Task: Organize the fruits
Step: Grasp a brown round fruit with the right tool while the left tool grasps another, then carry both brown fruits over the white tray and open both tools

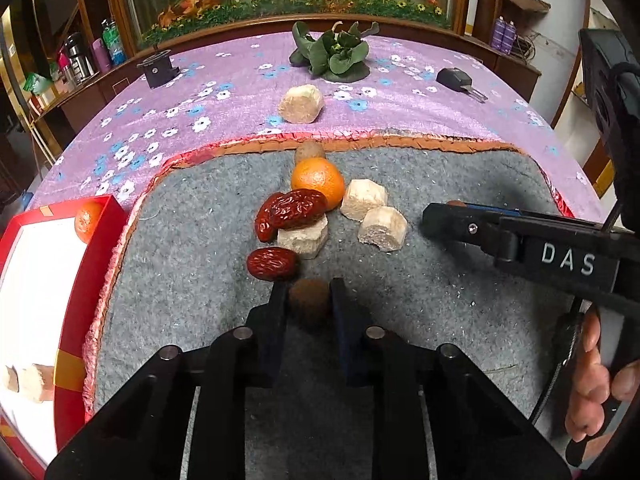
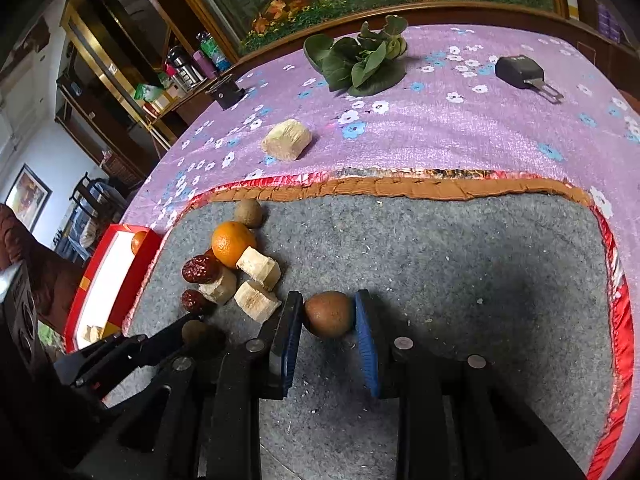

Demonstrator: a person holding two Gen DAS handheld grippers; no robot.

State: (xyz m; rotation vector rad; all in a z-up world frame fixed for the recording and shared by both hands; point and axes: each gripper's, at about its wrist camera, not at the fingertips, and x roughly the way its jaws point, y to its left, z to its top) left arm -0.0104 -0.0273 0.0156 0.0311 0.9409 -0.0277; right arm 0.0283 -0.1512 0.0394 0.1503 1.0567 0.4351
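On the grey mat [image 1: 400, 300] lies a pile: an orange [image 1: 318, 183], two red dates [image 1: 294, 210], a third date [image 1: 273, 264], pale sugarcane chunks [image 1: 382, 226] and a brown kiwi [image 1: 309, 152] behind. My left gripper [image 1: 308, 306] is shut on a brown kiwi [image 1: 309, 307] just before the pile. My right gripper [image 2: 329, 314] is shut on another brown kiwi [image 2: 329, 314], right of the pile [image 2: 234, 244]. The left gripper's tip and its kiwi [image 2: 195, 331] show in the right wrist view.
A red box [image 1: 96, 264] at the left holds an orange [image 1: 88, 220] and pale chunks [image 1: 34, 376]. On the purple flowered cloth [image 1: 420, 112] lie one chunk [image 1: 301, 103], a leafy vegetable [image 1: 334, 54], a black block [image 1: 158, 67] and a black key-like object [image 1: 456, 79].
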